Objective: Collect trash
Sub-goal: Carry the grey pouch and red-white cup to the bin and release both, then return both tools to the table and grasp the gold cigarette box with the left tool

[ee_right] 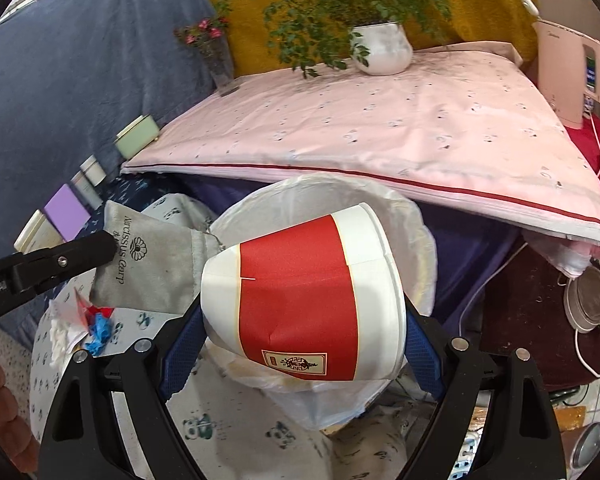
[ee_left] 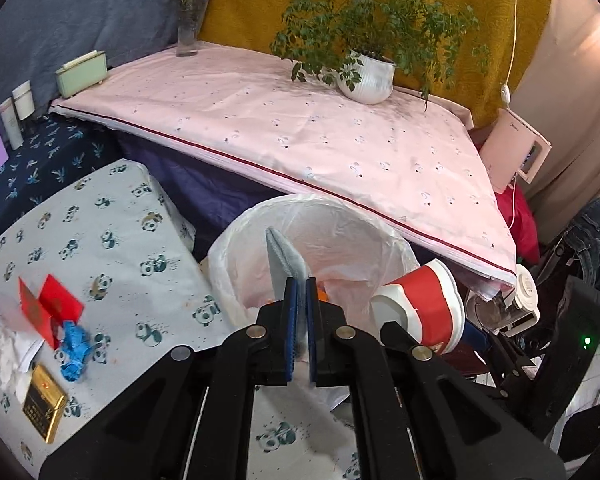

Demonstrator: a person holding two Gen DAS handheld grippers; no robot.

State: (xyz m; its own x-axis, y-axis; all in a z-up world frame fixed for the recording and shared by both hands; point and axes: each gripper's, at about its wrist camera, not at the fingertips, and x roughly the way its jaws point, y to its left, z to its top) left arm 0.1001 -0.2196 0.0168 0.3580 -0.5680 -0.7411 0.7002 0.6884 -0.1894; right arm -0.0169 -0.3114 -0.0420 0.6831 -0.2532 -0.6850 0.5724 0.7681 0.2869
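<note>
My left gripper (ee_left: pixel 300 292) is shut on a grey cloth pouch (ee_left: pixel 282 256), holding it above the white-lined trash bin (ee_left: pixel 340 216). The pouch (ee_right: pixel 156 264) and the left gripper (ee_right: pixel 100 250) also show in the right wrist view. My right gripper (ee_right: pixel 300 320) is shut on a red-and-white paper cup (ee_right: pixel 300 296), tilted on its side over the bin (ee_right: pixel 420 240). The cup also shows in the left wrist view (ee_left: pixel 424 304). On the panda-print table (ee_left: pixel 112 248) lie red packets (ee_left: pixel 52 304), a blue crumpled wrapper (ee_left: pixel 74 348), white tissue (ee_left: pixel 8 352) and a gold box (ee_left: pixel 44 404).
A pink-covered table (ee_left: pixel 300 136) stands behind the bin, with a potted plant (ee_left: pixel 370 76), a flower vase (ee_left: pixel 190 28) and a green box (ee_left: pixel 82 72). A pink appliance (ee_left: pixel 516 152) with cables stands at the right. Bottles (ee_left: pixel 18 112) stand at the left.
</note>
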